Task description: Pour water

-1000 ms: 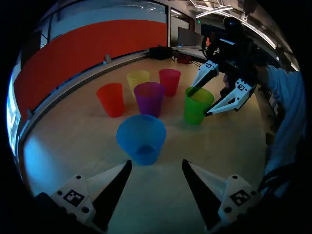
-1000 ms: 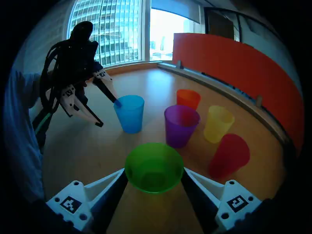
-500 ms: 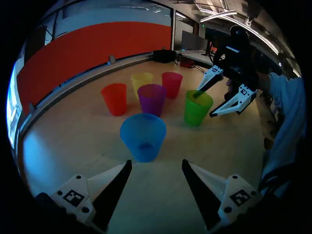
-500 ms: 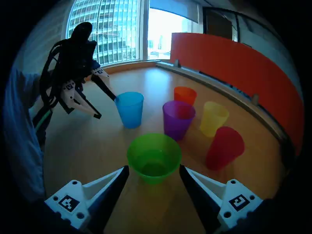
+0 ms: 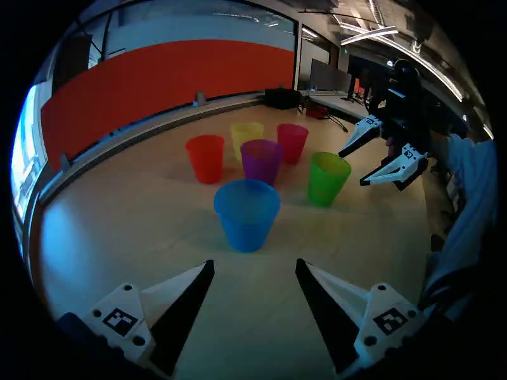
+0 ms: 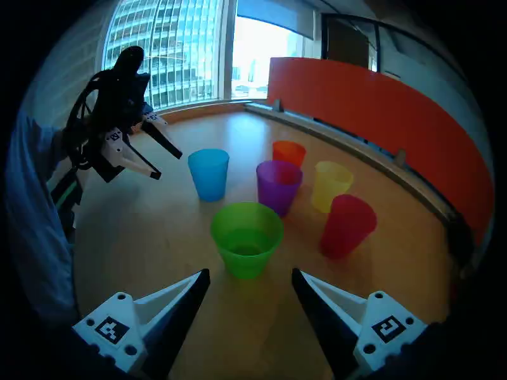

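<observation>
water is seen in the green cup (image 6: 246, 250); nothing is gripped by the spread left gripper (image 5: 253, 261) or right gripper (image 6: 250, 271); pouring seems done.

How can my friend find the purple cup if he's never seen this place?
Look for the long orange wall, then the bunch of six plastic cups standing on the wooden surface in front of it. The purple cup stands in the middle of the bunch, between the blue cup and the yellow cup. It is the only purple one.
</observation>
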A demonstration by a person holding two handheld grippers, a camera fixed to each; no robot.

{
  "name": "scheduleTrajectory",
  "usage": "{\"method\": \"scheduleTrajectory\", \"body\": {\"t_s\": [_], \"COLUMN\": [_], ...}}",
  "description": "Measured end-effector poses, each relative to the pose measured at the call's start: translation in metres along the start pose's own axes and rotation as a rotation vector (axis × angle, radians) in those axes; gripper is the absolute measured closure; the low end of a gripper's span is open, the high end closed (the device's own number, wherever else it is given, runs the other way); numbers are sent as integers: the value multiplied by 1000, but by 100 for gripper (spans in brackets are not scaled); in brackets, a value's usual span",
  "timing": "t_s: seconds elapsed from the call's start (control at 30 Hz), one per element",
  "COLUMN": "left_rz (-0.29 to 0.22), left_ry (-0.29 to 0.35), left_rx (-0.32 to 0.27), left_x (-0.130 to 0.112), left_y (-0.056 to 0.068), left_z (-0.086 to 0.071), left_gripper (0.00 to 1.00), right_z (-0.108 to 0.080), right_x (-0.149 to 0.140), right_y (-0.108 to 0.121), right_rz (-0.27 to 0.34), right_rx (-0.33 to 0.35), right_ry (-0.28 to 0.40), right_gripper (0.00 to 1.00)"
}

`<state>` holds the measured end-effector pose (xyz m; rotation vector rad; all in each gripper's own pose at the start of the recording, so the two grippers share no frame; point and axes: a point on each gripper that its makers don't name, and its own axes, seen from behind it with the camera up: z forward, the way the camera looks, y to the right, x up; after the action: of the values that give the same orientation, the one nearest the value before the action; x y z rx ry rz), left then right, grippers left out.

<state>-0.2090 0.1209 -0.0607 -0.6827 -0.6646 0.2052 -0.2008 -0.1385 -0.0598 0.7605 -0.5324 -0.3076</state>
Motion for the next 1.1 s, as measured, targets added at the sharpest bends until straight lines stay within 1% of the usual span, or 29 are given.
{"method": "scheduleTrajectory", "body": {"t_s": [0.17,0.37,0.6,0.7,0.97,1.1], "left_rz": [-6,-15,-15,-19,-59,-59], "left_ry": [15,54,114,143,229,279], "left_rx": [35,90,184,220,307,355], "left_x": [0,4,10,13,22,32], "left_y": [-7,-16,-30,-36,-56,-64], "left_z": [-8,-20,-35,-41,-53,-61], "left_gripper": [4,4,4,4,4,4], "right_z": [-11,-22,-38,-45,-66,-74], "right_x": [-2,-2,3,8,32,42], "right_y": [3,8,21,29,51,61], "right_rz": [3,30,61,80,116,136], "right_rx": [-24,-53,-109,-140,-235,-282], "right_ry": [6,24,63,88,189,237], "right_gripper": [0,0,0,0,0,0]}}
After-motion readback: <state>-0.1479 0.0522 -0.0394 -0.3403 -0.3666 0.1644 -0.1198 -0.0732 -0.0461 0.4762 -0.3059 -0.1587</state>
